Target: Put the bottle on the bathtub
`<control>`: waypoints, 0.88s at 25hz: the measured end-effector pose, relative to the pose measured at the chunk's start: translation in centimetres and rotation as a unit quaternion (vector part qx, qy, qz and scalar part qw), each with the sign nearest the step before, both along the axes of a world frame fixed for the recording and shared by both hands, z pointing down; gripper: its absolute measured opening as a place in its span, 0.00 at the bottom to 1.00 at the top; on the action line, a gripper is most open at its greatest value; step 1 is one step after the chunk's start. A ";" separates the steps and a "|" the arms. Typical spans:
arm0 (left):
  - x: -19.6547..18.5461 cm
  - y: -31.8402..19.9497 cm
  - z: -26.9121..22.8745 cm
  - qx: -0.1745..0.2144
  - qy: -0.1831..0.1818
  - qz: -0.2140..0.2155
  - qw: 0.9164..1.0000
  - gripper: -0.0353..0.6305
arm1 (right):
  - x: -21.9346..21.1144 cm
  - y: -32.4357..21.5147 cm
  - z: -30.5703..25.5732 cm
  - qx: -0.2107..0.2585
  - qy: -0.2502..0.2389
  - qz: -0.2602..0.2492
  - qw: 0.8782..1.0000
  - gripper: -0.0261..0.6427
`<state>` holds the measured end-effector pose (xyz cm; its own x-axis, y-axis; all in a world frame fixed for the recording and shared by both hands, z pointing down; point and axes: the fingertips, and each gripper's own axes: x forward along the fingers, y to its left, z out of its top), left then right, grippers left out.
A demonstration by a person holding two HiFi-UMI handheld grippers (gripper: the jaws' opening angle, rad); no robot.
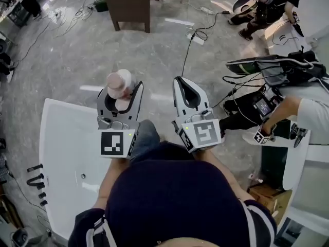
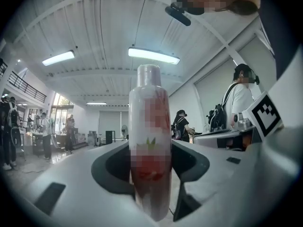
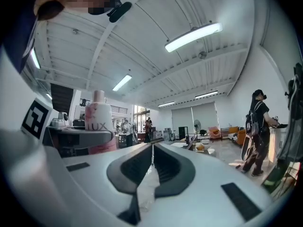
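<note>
A pink-and-white bottle [image 1: 119, 85] stands upright between the jaws of my left gripper [image 1: 123, 98], which is shut on its lower body. In the left gripper view the bottle [image 2: 149, 126] fills the middle and rises toward the ceiling. My right gripper [image 1: 181, 82] is beside it on the right, shut with nothing in it; its jaws meet in the right gripper view [image 3: 152, 149], where the bottle [image 3: 98, 122] shows at the left. The white bathtub [image 1: 60, 148] lies below and to the left of both grippers.
A brown cabinet [image 1: 128, 4] stands at the far top. Cables [image 1: 194, 35] cross the marble floor. A second person [image 1: 303, 112] works at the right by another white tub [image 1: 296, 161], and a third [image 1: 270, 6] is at the top right. Black tools [image 1: 37, 181] lie left of the bathtub.
</note>
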<state>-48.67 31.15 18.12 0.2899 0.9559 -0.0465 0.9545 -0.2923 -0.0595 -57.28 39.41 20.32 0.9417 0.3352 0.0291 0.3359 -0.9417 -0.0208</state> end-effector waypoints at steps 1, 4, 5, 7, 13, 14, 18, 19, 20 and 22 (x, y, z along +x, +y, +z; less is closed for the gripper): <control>0.1 0.2 0.4 0.001 -0.001 -0.001 1.000 0.41 | 0.0 0.4 0.5 0.004 -0.001 0.000 1.000 0.08; 1.6 1.1 0.8 0.002 0.000 -0.004 1.000 0.41 | 1.3 1.9 1.2 0.014 -0.004 0.000 1.000 0.08; 2.6 1.5 0.8 0.001 -0.002 -0.007 1.000 0.41 | 2.2 2.5 1.3 0.016 -0.006 -0.003 1.000 0.08; 4.8 2.3 0.9 -0.002 -0.009 -0.017 1.000 0.41 | 4.5 3.7 1.3 0.017 -0.009 -0.013 1.000 0.08; 13.1 4.6 2.0 -0.004 -0.027 -0.047 0.999 0.41 | 14.2 7.3 1.8 0.008 -0.015 -0.076 0.997 0.08; 14.9 4.8 2.1 -0.004 -0.027 -0.057 0.998 0.41 | 16.4 7.8 1.7 0.006 -0.012 -0.091 0.996 0.08; 22.6 5.0 2.1 -0.018 -0.013 -0.114 0.993 0.41 | 26.0 8.6 1.7 -0.007 0.002 -0.169 0.986 0.08; 24.4 5.0 2.1 -0.017 -0.008 -0.125 0.992 0.41 | 28.2 8.6 1.8 -0.008 0.004 -0.185 0.983 0.08; 26.2 5.0 2.0 -0.017 -0.003 -0.134 0.991 0.41 | 30.2 8.5 2.0 -0.008 0.006 -0.200 0.980 0.08; 29.3 5.1 1.7 -0.018 0.005 -0.155 0.988 0.41 | 34.0 8.7 2.0 -0.007 0.009 -0.226 0.974 0.08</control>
